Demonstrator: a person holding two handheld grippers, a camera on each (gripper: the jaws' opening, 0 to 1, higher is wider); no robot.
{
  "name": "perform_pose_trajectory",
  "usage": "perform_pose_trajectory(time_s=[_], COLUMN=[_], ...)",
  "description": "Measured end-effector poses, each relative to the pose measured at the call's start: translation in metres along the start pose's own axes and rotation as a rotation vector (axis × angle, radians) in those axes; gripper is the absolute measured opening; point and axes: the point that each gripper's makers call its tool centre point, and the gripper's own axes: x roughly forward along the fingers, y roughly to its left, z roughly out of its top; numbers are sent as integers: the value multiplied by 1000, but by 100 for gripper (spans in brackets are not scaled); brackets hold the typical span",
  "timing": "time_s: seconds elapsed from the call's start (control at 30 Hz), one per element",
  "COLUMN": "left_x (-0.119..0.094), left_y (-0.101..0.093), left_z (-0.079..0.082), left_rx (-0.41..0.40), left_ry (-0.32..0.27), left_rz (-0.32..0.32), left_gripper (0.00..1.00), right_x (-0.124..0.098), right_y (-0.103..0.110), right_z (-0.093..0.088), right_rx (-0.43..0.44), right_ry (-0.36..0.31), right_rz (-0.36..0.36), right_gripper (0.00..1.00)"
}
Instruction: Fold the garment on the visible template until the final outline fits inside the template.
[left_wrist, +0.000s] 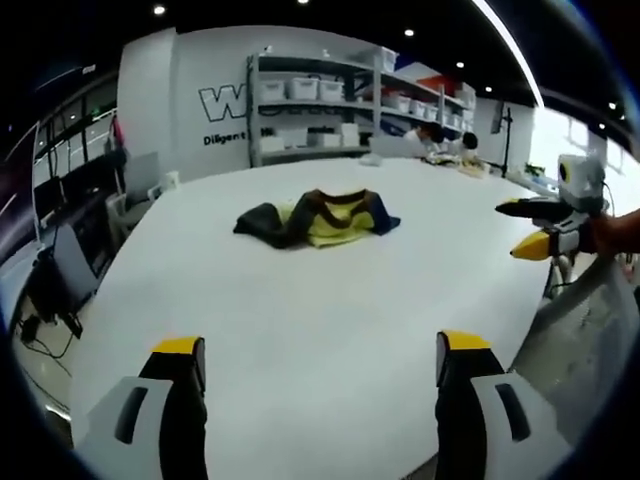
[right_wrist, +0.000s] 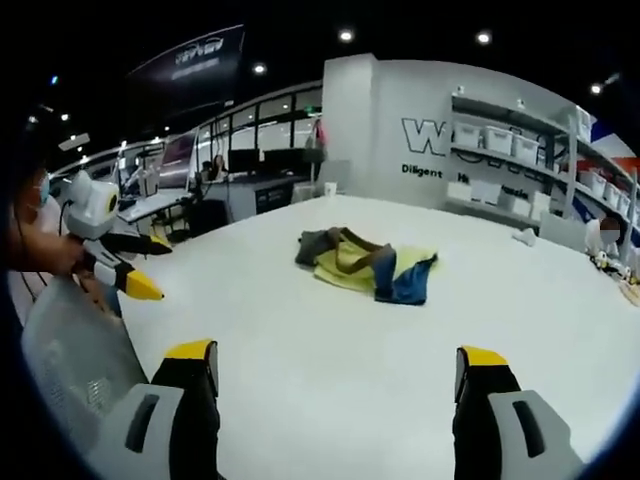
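A crumpled garment (left_wrist: 320, 217), yellow with dark grey, brown and blue parts, lies bunched on the white table (left_wrist: 330, 320). In the right gripper view the same garment (right_wrist: 367, 263) sits mid-table. My left gripper (left_wrist: 320, 355) is open, its yellow-tipped jaws wide apart above the near table, well short of the garment. My right gripper (right_wrist: 338, 362) is also open over bare table, short of the cloth. The right gripper (left_wrist: 535, 228) appears at the right edge of the left gripper view; the left gripper (right_wrist: 135, 265) appears at the left of the right gripper view. I cannot make out a template outline.
Shelving with white bins (left_wrist: 330, 100) stands behind the table against a white wall. People sit at the far right end (left_wrist: 440, 140). A mesh chair back (right_wrist: 75, 350) stands by the table's near-left edge, and desks with monitors (right_wrist: 250, 165) fill the room beyond.
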Motion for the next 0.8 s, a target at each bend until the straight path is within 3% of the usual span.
perform_pose_trajectory(time_s=[0.27,0.67,0.8], left_x=[1,3,5], left_y=[-3,-3,-6], left_z=[0,1,6], left_rx=[25,-4,24], left_ry=[12,26,27], left_rz=[9,-14,-34], left_gripper=[91,89,89], right_x=[-2,-2,-2], right_y=[-1,0,-5], right_z=[-4,6,14], right_rx=[10,-18,-17], right_ry=[14,1,-17], right_rz=[3,0,-10], right_gripper=[93,89,89])
